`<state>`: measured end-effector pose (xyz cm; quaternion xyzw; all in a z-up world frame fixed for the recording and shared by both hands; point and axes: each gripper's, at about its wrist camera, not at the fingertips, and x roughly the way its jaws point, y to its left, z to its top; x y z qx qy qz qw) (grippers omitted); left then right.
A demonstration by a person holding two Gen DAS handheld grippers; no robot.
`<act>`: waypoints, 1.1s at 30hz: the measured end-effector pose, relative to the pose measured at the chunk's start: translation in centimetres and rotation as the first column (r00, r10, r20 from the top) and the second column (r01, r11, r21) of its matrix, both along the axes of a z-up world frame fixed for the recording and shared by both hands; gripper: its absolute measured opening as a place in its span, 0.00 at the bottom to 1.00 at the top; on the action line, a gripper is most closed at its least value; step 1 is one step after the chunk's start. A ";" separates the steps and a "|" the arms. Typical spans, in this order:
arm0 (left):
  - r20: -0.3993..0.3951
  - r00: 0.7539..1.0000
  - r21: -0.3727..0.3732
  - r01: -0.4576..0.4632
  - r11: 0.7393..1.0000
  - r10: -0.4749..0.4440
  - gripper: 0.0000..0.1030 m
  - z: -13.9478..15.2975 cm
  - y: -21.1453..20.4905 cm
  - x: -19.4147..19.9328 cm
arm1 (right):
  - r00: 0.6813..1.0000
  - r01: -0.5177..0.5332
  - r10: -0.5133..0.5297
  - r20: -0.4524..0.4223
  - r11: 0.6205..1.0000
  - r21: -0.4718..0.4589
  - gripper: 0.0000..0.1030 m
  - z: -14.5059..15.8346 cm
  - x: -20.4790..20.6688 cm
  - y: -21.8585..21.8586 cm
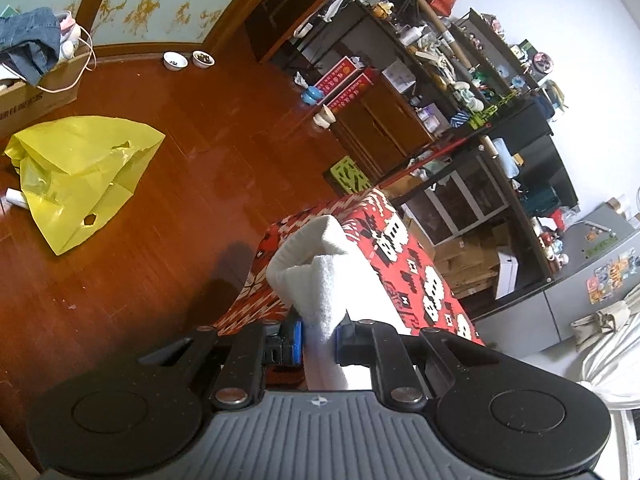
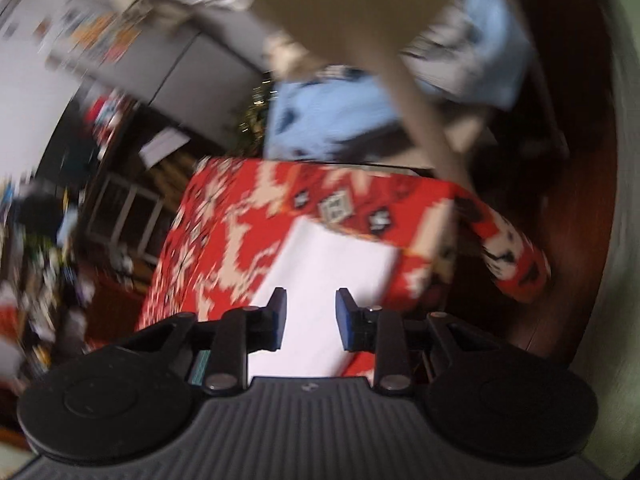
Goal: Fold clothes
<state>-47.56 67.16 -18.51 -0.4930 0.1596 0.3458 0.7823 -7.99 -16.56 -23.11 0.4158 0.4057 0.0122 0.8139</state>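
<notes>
While our left gripper [image 1: 319, 338] clenches the white garment [image 1: 316, 268], lifting its edge ahead for folding, our right gripper [image 2: 311, 314] hovers released above the red-patterned bench [image 2: 224, 216].

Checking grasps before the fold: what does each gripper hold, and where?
Left gripper pinches the white garment at a bunched edge. Right gripper is open, holding nothing.

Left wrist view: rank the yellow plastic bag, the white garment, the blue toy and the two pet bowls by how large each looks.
1. yellow plastic bag
2. white garment, though it sits close to the camera, held between the left gripper fingers
3. blue toy and each of the pet bowls look alike, far off; not ranked.
</notes>
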 end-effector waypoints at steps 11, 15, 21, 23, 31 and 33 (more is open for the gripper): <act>-0.036 0.999 0.007 -0.027 1.000 0.027 0.13 0.6 -0.3 1.2 | 0.994 -0.024 0.006 -0.112 0.988 -0.154 0.10 -2.8 2.9 0.4; -0.039 0.999 0.009 -0.025 1.000 0.026 0.13 0.6 -0.2 1.3 | 0.989 -0.032 0.003 -0.146 0.980 -0.197 0.07 -2.5 3.8 1.1; -0.037 0.999 0.009 -0.024 1.000 0.024 0.13 0.3 -0.1 1.2 | 0.989 -0.036 0.003 -0.147 0.974 -0.223 0.03 -2.4 5.1 2.3; -0.026 0.999 0.009 -0.033 0.999 0.033 0.13 0.1 -0.2 1.1 | 0.991 -0.033 0.001 -0.133 0.970 -0.242 0.03 -2.2 5.0 2.7; 0.128 0.991 -0.007 -0.044 0.999 0.044 0.12 3.6 -0.2 2.6 | 0.999 -0.029 0.033 0.018 0.980 -0.196 0.02 3.4 6.3 3.3; 0.150 0.989 0.023 -0.001 1.000 -0.003 0.11 5.6 0.1 4.3 | 0.997 -0.049 0.061 0.055 0.979 -0.198 0.02 5.4 7.7 4.2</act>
